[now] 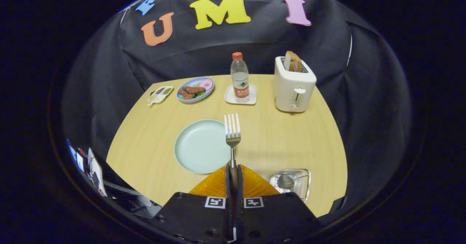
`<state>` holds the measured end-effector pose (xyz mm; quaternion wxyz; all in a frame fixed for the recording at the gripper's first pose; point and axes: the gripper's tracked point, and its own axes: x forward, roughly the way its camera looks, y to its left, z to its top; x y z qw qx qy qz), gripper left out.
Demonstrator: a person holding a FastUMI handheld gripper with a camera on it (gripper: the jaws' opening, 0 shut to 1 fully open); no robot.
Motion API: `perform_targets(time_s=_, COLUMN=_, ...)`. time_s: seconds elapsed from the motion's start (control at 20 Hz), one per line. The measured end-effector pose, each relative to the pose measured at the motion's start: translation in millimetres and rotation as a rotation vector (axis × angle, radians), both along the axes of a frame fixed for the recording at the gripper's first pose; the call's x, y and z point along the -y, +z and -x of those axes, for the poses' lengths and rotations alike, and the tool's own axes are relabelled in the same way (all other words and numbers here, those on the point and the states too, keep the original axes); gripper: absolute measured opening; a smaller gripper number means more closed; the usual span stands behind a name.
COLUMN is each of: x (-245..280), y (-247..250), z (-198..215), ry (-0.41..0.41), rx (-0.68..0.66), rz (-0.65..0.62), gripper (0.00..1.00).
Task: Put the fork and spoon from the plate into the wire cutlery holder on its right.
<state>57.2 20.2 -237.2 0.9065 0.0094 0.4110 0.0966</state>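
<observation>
Hidden and unclear first. The fork's point(232, 134) handle disappears between the fingers point(228, 178), so we see its tines and neck alone. The holder point(293, 182) sits just right of the fingers, its near side cut off by the claw's body; it looks more like clear walls than wire from here, and we cannot settle which. Inside it we make out a rounded metal shape, likely the spoon point(285, 181), though its handle is hard to trace. An amber, ribbed surface shows just behind the fingers; we cannot tell what it is. At the table's near left edge lies some clutter below, too blurred to name.

Surface and room: a pale wood table point(153, 142) in a booth hung with black cloth. The plate point(200, 149), light green, lies bare just left of the fork. Farther back, left to right: a small divided dish point(159, 94), a blue plate of food point(195, 89), a bottle point(239, 77) standing on a white coaster point(240, 94), and a white toaster point(293, 83) with bread sticking out of its slots.

The claw point(233, 178): fingers nearly together, clamped on the fork's handle from both sides. The fork stands out ahead of them, tines pointing away, raised over the table with its head beside the plate's right rim.
</observation>
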Motion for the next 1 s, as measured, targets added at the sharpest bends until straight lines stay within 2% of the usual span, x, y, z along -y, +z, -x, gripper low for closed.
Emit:
perform_targets(time_s=0.2, x=42.4, y=6.4, z=16.5, ry=-0.025, rx=-0.016, rz=0.004, gripper=0.03)
perform_targets(time_s=0.4, x=70.9, y=-7.7, z=32.6, ry=-0.056, rx=-0.09, rz=0.02, gripper=0.03)
perform_targets(time_s=0.6, x=81.4, y=-27.2, z=50.1, ry=-0.063, rx=-0.2, rz=0.026, gripper=0.05)
perform_targets(time_s=0.75, x=94.0, y=-36.9, z=55.6, ry=-0.112, rx=-0.259, rz=0.042, gripper=0.05)
perform_targets(time_s=1.0, x=102.2, y=-40.7, z=68.1, ry=-0.147, rx=-0.372, rz=0.073, gripper=0.05)
